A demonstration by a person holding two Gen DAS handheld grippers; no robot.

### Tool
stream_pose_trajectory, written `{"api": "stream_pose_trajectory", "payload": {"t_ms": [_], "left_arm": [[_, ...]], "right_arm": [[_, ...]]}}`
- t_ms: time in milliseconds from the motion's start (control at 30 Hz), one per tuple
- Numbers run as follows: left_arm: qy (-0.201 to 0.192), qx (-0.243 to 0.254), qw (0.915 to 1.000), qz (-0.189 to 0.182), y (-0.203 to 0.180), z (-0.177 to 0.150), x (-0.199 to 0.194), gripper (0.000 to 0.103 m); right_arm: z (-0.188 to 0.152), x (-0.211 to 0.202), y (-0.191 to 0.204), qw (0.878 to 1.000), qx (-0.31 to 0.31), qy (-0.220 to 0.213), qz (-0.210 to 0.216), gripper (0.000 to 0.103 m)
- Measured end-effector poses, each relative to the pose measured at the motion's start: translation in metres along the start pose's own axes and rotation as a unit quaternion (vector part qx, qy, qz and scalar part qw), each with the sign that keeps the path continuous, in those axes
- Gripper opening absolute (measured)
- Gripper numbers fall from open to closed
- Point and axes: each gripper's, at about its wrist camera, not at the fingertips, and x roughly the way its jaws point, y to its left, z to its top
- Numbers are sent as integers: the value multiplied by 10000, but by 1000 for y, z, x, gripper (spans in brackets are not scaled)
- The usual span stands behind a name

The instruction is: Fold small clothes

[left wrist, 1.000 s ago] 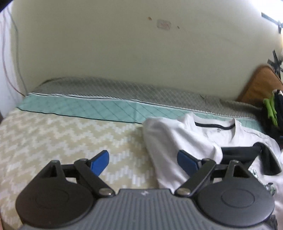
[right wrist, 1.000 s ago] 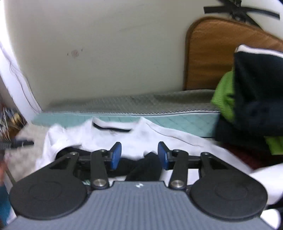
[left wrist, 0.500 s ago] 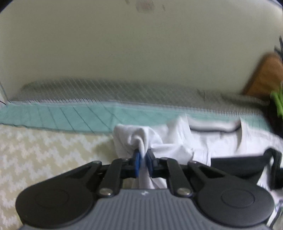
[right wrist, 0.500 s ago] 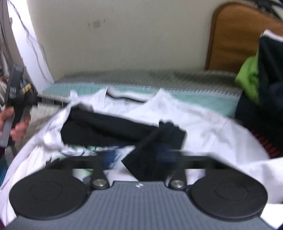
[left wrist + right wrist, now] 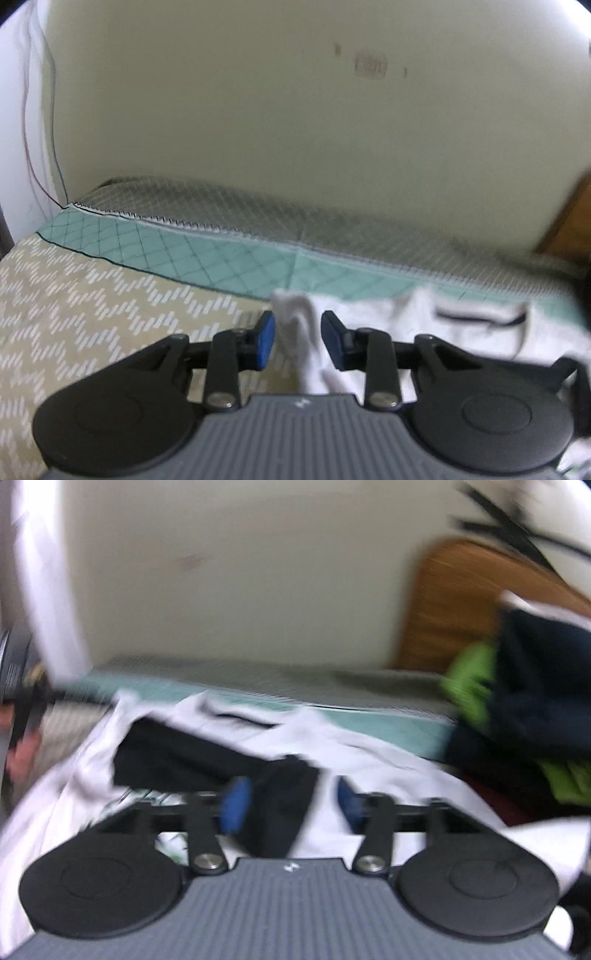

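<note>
A white t-shirt (image 5: 424, 325) with a dark collar trim lies on the bed. My left gripper (image 5: 297, 341) is open, with a bunched fold of the white shirt's sleeve standing loose between its blue pads. In the right wrist view the same shirt (image 5: 373, 764) shows with a black garment (image 5: 184, 757) lying across it. My right gripper (image 5: 288, 806) is open, with an end of the black garment between its pads. The view is blurred.
The bed has a beige zigzag cover (image 5: 92, 306) and a teal quilted band (image 5: 207, 258) along the wall. A pile of dark and green clothes (image 5: 517, 701) lies at the right by a brown headboard (image 5: 450, 602). The left hand and its gripper (image 5: 22, 716) show at the left edge.
My left gripper, shut on the white sleeve half a second ago, has opened and let it go. My right gripper has opened wider around the black garment's end.
</note>
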Motion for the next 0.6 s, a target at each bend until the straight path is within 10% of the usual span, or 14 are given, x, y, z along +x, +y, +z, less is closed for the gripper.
{"api": "stream_pose_trajectory", "payload": {"t_ms": [100,200,333,467,533,600], "left_arm": [[-45,274,9992,-289,-18,-5,-8,28],[28,712,9968,-361,-35,-20,-1,28],[233,812,9963,-138,-36,-42,30,27],[67,942,9955,-87,-37,-47,29,27],[63,926,9956,-90,-36,-46,30,27],[60,908,9958,-94,-36,-46,31,27]], "right_arm": [[-4,24,16,9992,-335,216,28,70],[-6,46,15,9960,-574,625,-272,9],[15,4,-22,9986,480,180,163,8],[36,-56,-70,9636,2235,-486,1388,8],[43,-74,-88,9557,2565,-946,1090,10],[43,-78,-103,9605,2515,-1183,-117,21]]}}
